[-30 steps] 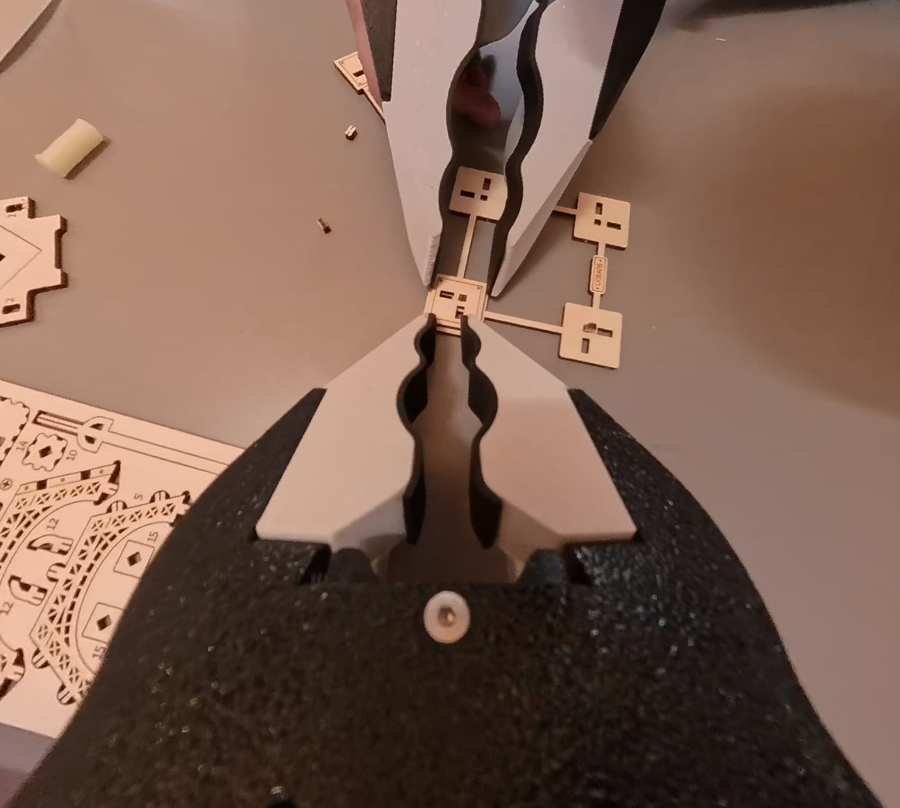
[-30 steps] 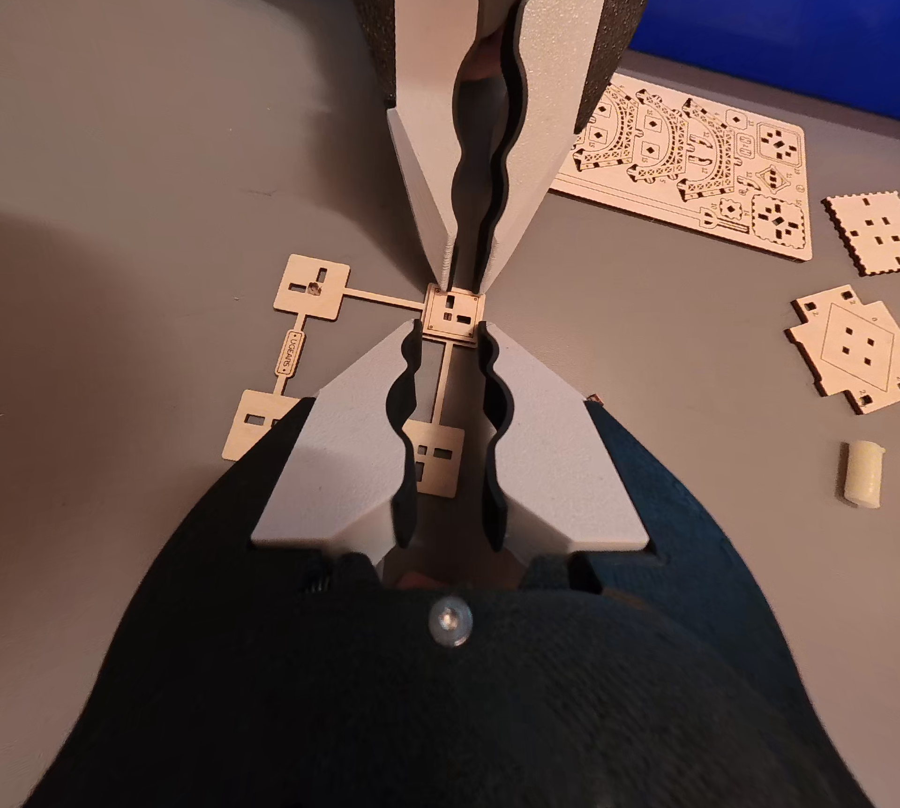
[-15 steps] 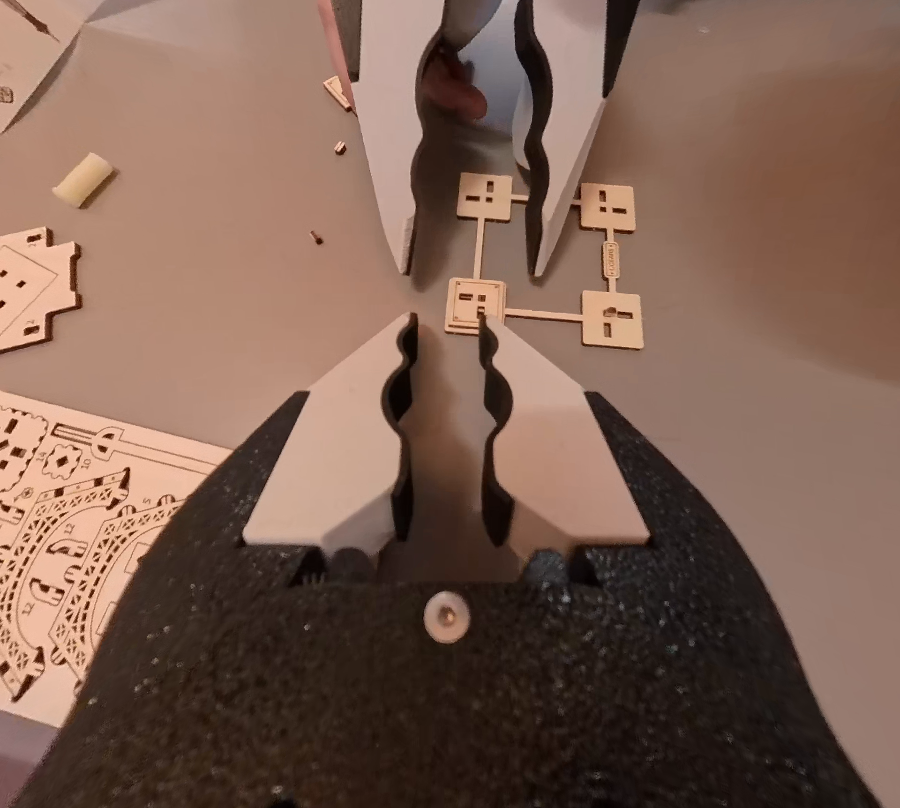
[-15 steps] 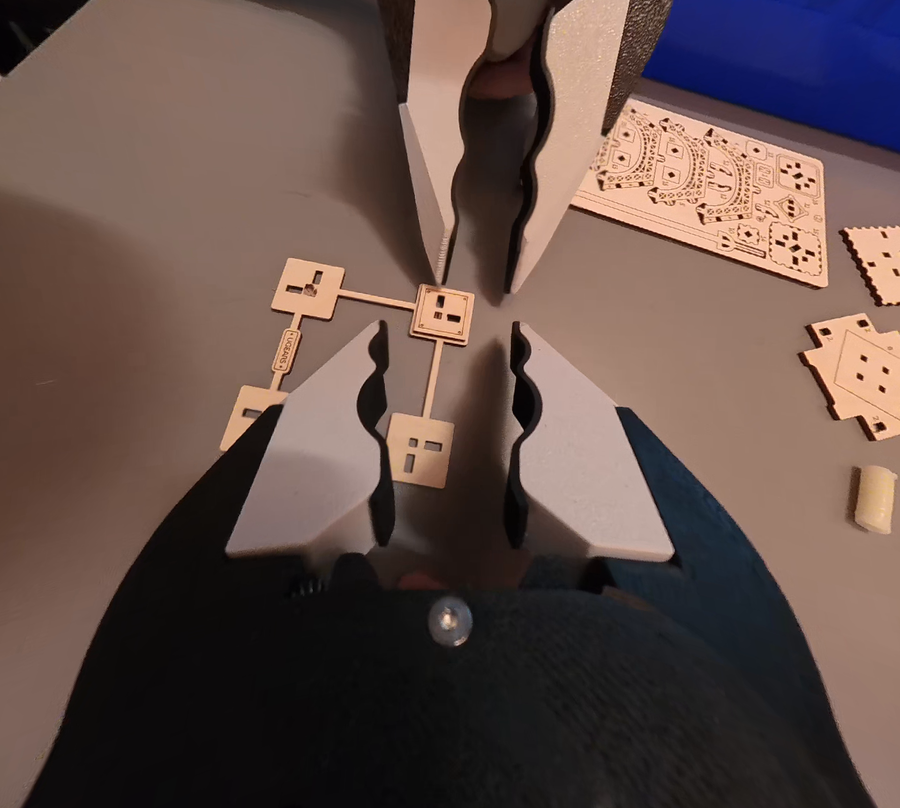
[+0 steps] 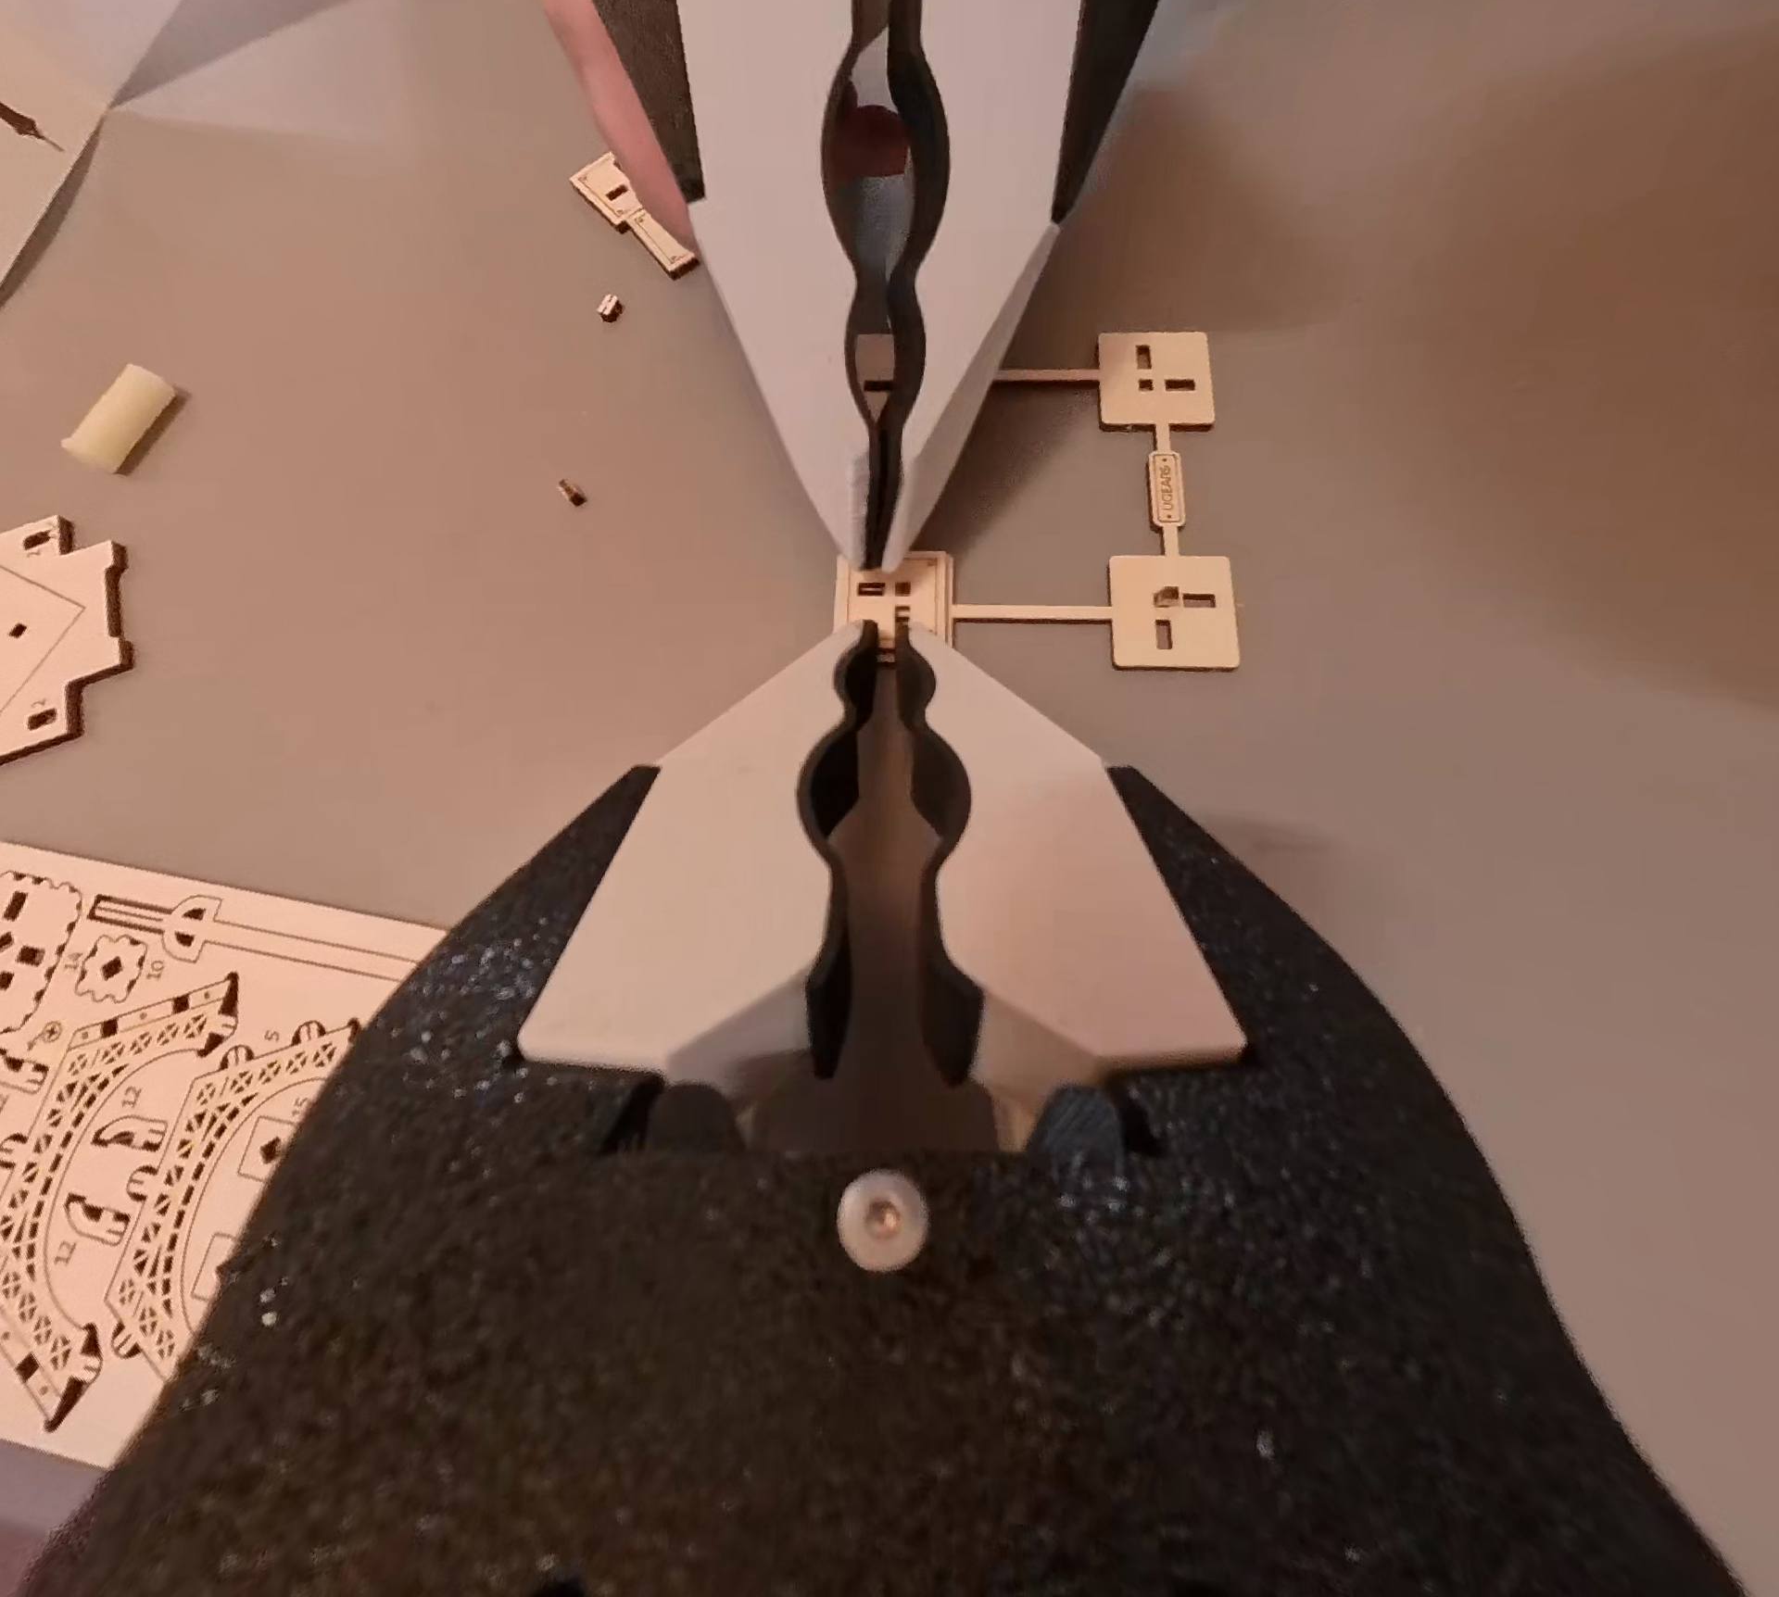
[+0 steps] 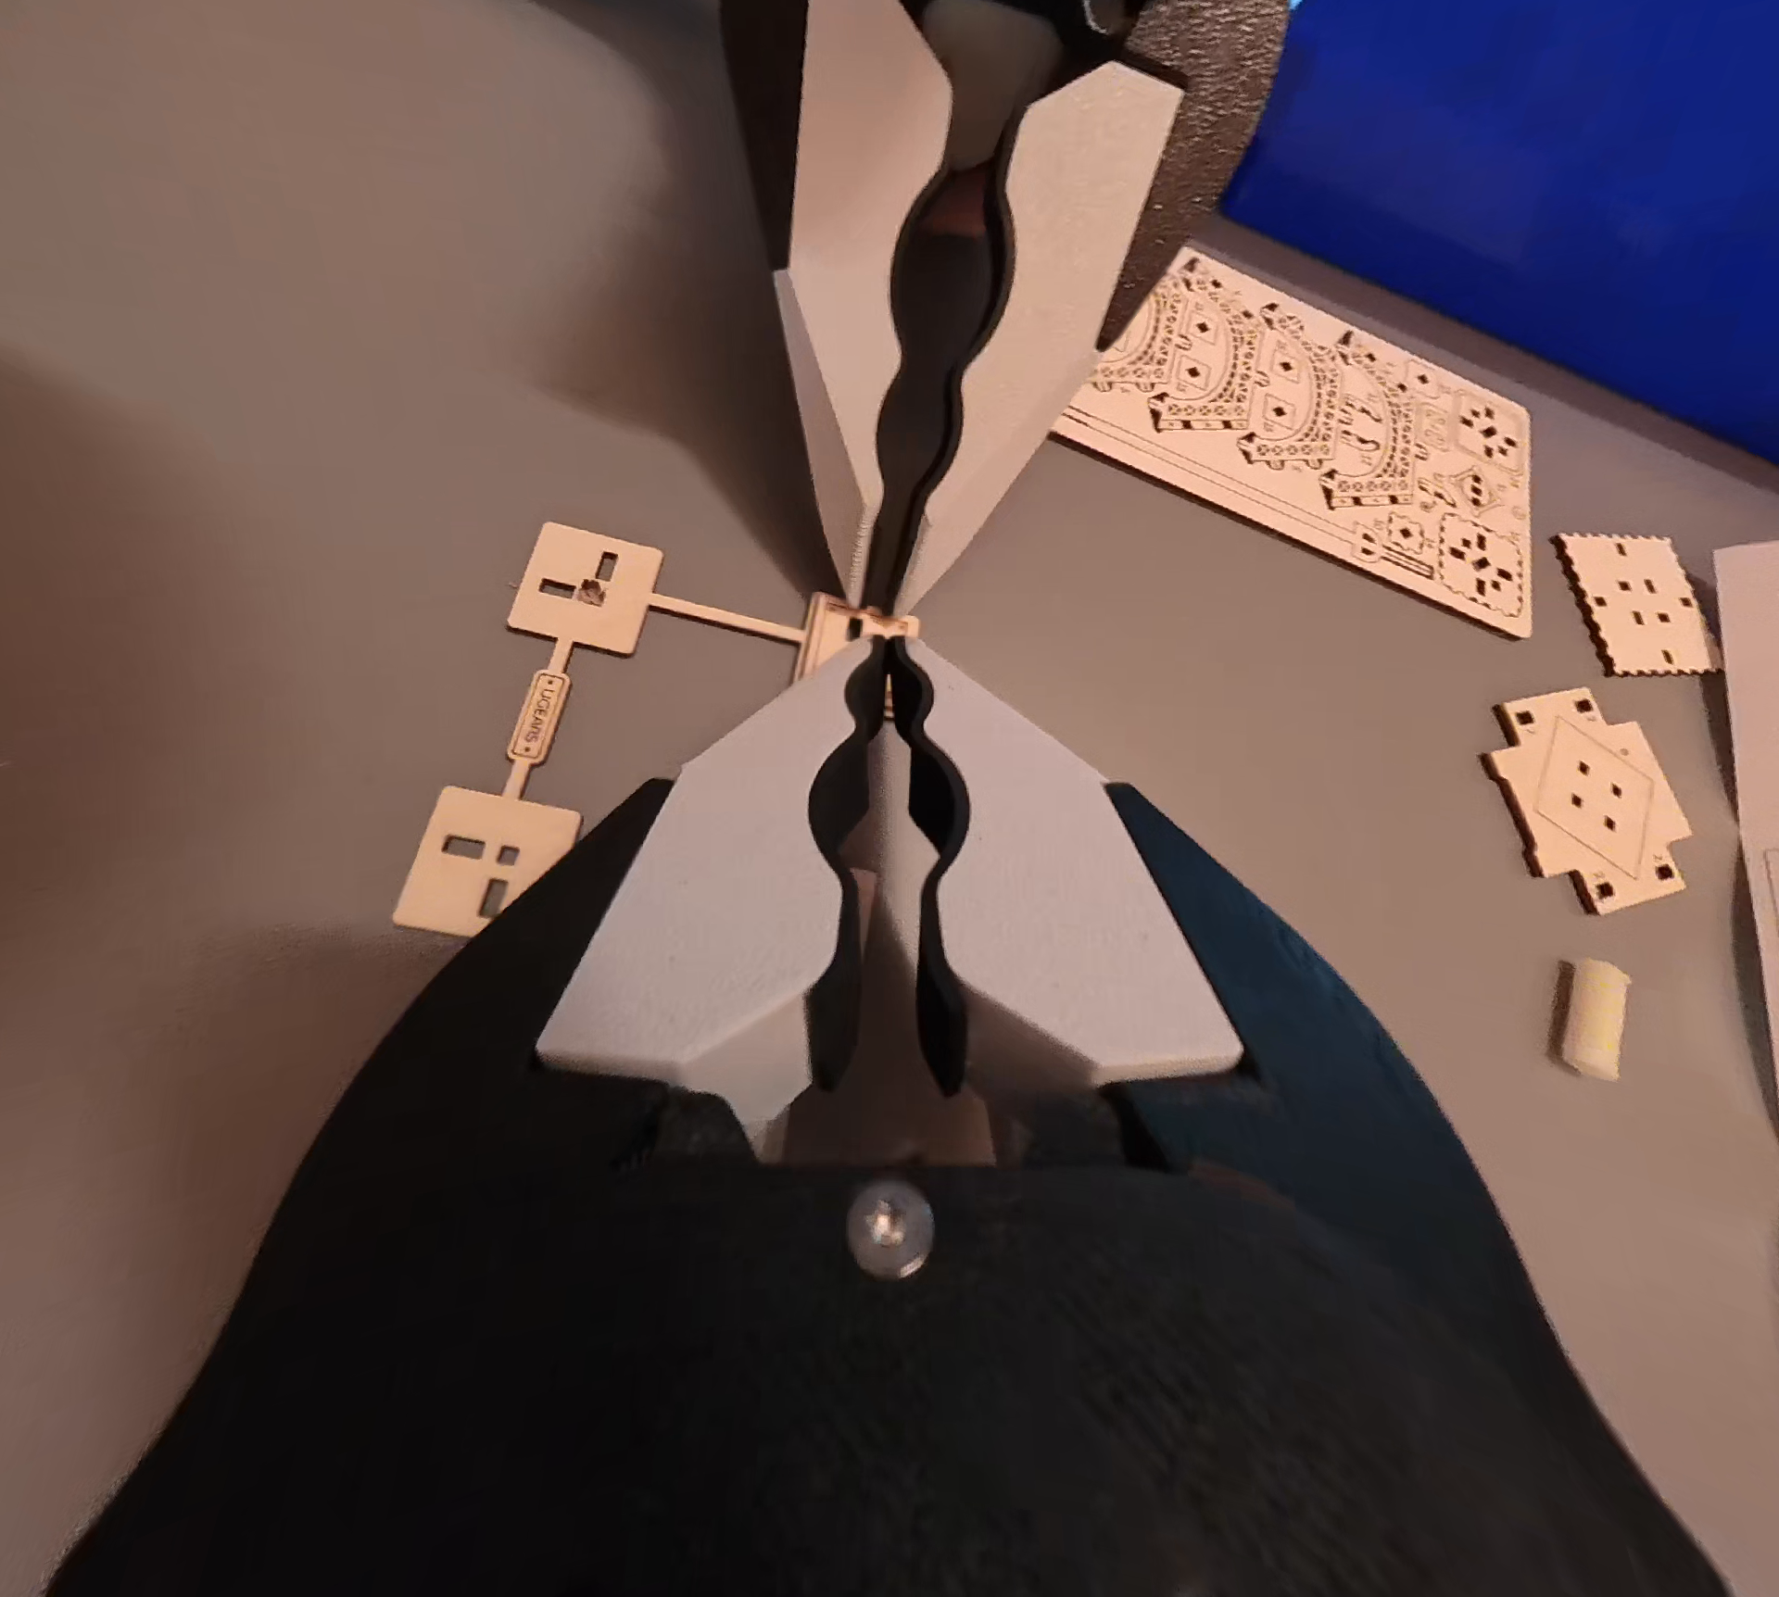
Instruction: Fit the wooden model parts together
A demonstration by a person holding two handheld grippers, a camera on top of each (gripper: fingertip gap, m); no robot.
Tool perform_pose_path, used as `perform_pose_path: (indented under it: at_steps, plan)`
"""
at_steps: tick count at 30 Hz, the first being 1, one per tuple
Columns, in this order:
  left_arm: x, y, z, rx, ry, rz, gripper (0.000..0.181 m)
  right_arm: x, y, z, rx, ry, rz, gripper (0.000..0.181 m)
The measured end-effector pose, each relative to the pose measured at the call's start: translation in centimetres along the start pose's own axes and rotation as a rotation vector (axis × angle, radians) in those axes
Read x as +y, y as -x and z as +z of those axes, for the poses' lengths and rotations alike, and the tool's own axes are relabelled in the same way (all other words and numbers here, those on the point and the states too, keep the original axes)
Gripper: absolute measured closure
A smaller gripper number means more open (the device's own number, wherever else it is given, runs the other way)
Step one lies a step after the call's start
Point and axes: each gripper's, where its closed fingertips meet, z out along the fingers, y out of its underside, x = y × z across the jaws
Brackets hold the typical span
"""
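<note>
A thin wooden frame of squares joined by narrow bars (image 5: pixel 1173 612) (image 6: pixel 585 588) lies flat on the grey table. A small square plate (image 5: pixel 890 596) (image 6: pixel 830 627) sits stacked on its corner square. My left gripper (image 5: pixel 891 636) (image 6: pixel 884 593) is shut to a narrow slit, with its tips down on that plate's near edge. My right gripper (image 6: pixel 886 644) (image 5: pixel 878 561) is shut, with its tips on the plate's opposite edge, facing the left one. Neither holds a part clear of the table. The right gripper's fingers (image 5: pixel 948 415) hide one frame square.
A laser-cut parts sheet (image 5: pixel 144 1118) (image 6: pixel 1348 434), a cross-shaped plate (image 5: pixel 48 646) (image 6: pixel 1588 790), a toothed square plate (image 6: pixel 1637 603) and a pale wax stub (image 5: pixel 120 415) (image 6: pixel 1593 1021) lie to one side. A small wooden piece (image 5: pixel 631 213) and tiny offcuts (image 5: pixel 573 492) lie nearby. A blue bin (image 6: pixel 1540 107) stands behind. My two grippers' fingertips are within a few centimetres of each other. From either gripper's tips it is about 20 cm to the pale wax stub (image 6: pixel 1593 1021). It turns up in the left wrist view (image 5: pixel 128 399) as well.
Half a second ago both grippers were open and drawn back from the stacked square. Now both have shut and their tips meet over it again.
</note>
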Motion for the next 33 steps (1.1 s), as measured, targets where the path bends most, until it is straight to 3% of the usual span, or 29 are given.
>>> perform_pose_path:
  at_steps: [15, 19, 27, 29, 33]
  plan:
    - [0.0, 0.0, 0.2, 0.012, 0.003, -0.029, 0.181, 0.6, 0.7, 0.3, -0.027, 0.042, 0.03, 0.181]
    - [-0.1, 0.2, 0.0, -0.006, -0.005, -0.034, 0.171, 0.9, 0.3, -0.4, 0.006, 0.056, 0.087, 0.156]
    - [-0.1, -0.4, 0.0, 0.034, -0.007, -0.023, 0.16, 1.1, 1.2, 0.1, -0.031, 0.056, 0.126, 0.143]
    - [-0.3, -0.6, -0.1, 0.042, -0.022, -0.009, 0.159, 0.9, 1.1, 0.1, -0.024, 0.039, 0.128, 0.142]
    - [0.0, -0.6, 0.1, 0.047, 0.002, -0.017, 0.159, 1.0, 1.3, 0.2, -0.036, 0.042, 0.109, 0.159]
